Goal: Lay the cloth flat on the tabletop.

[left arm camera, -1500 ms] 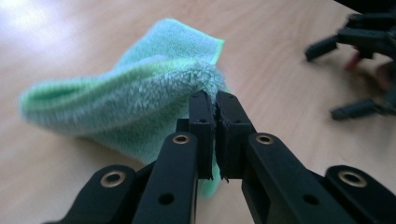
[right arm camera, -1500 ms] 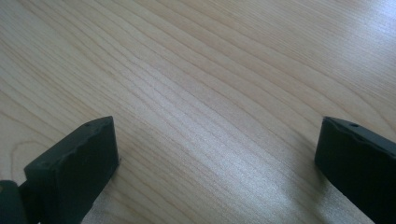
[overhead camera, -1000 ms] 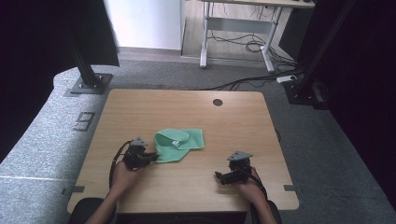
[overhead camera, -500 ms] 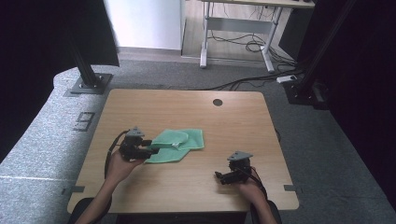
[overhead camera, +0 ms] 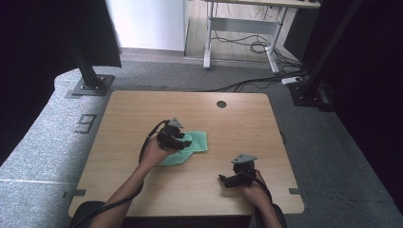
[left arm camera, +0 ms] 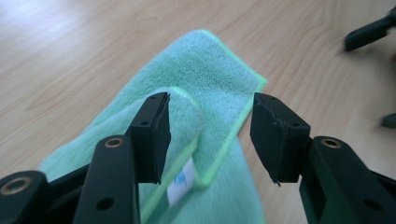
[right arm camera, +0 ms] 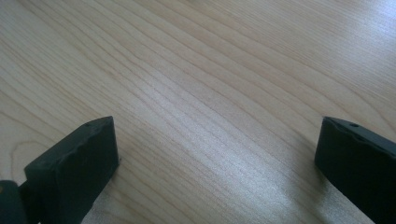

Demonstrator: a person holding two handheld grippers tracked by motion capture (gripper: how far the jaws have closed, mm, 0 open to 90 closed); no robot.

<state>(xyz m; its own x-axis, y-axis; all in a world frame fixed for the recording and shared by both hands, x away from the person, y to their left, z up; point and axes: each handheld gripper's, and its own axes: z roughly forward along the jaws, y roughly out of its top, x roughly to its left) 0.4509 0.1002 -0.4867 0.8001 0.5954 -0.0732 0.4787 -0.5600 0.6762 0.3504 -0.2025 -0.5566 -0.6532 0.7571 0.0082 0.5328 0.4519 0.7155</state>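
A green cloth (overhead camera: 198, 142) lies partly folded on the wooden table (overhead camera: 133, 118), just left of the middle. My left gripper (overhead camera: 184, 141) hovers over it. In the left gripper view the cloth (left arm camera: 210, 70) lies below my open jaws (left arm camera: 210, 135), with a folded layer and a white label (left arm camera: 182, 184) near the left one. The jaws opened and have just been closing a little, with nothing pinched between them. My right gripper (overhead camera: 223, 181) rests near the table's front right, open wide over bare wood (right arm camera: 217, 154).
A round cable hole (overhead camera: 221, 103) sits near the table's far edge. The right gripper's black jaw tips (left arm camera: 369, 32) show at the top right of the left gripper view. Beyond the table are a desk frame (overhead camera: 209, 42) and floor cables (overhead camera: 247, 45).
My left gripper has opened and moved right and slightly up, from the cloth's left edge to above the cloth. The right gripper has stayed where it was.
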